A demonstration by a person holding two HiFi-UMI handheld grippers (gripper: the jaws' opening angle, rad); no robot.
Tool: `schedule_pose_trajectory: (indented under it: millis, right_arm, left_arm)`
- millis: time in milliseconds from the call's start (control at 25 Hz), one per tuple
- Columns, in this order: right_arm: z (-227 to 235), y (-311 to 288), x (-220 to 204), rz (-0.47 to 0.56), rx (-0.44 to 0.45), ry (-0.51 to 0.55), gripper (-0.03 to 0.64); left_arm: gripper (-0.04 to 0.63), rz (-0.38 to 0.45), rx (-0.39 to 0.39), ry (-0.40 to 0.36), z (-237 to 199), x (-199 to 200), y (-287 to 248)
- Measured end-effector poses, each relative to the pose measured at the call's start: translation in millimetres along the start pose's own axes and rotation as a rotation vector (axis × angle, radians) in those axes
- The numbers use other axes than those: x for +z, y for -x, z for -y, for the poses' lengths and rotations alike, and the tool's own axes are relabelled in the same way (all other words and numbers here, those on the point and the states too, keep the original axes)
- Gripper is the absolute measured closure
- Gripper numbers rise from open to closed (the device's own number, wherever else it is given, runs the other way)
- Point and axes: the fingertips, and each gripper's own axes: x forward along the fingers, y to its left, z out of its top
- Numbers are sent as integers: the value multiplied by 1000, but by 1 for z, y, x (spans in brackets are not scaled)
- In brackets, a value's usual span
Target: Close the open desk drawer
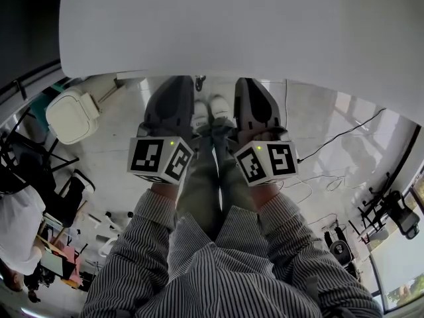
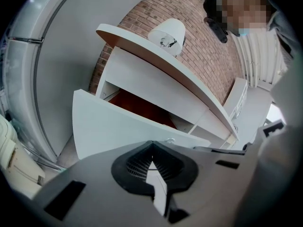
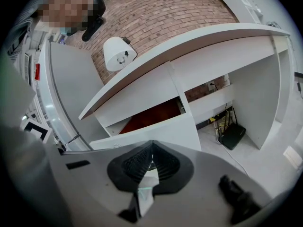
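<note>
The desk drawer (image 2: 113,124) stands pulled out from under the desk (image 1: 232,25), its white front filling the middle left of the left gripper view and its red-brown inside showing just above that front, under the desk's curved top. In the right gripper view the same drawer sits at centre frame, again open, with the white front just above the jaw tips. The left gripper (image 2: 151,144) has its dark ribbed jaws pressed together at the tips with nothing between them; the tips lie close to the lower edge of the drawer front, but contact cannot be told. The right gripper (image 3: 151,145) is likewise closed on nothing, its tips meeting just beneath the drawer front. In the head view both grippers point up the frame side by side, their noses at the desk's near edge, each with its marker cube (image 1: 159,159) at the rear and a striped sleeve (image 1: 132,244) behind it; a pair of white shoes (image 1: 211,108) shows on the pale floor (image 1: 112,151) between them. A white domed object (image 3: 118,52) rests on the desk top against a brick wall (image 3: 161,8). In the right gripper view, at right of centre, a black box (image 3: 233,135) with cables stands on the floor under the desk.
</note>
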Motion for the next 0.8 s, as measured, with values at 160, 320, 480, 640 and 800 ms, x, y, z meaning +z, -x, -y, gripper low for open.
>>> schedule_pose_trajectory:
  millis: [160,320,480,640,800]
  right_arm:
    - [2,-9,4,3,3,-5,600]
    - [4,-15,6,7,4,-14,600]
    - [7,-16,11,9,3,-21,600]
    - [7,-21,11,13,6,-19,600]
    - [9,-29,18,23,0,-21,600]
  left_arm:
    - [583,6,-1,10,-2,4,-8]
    - [583,2,4,7,-5,7,-14]
    - [583,2,-2,3,-1,10,-18]
    - [583,9,-1,-1,-4,11,-22]
    - [583,17,2,-3,-5,17,-29]
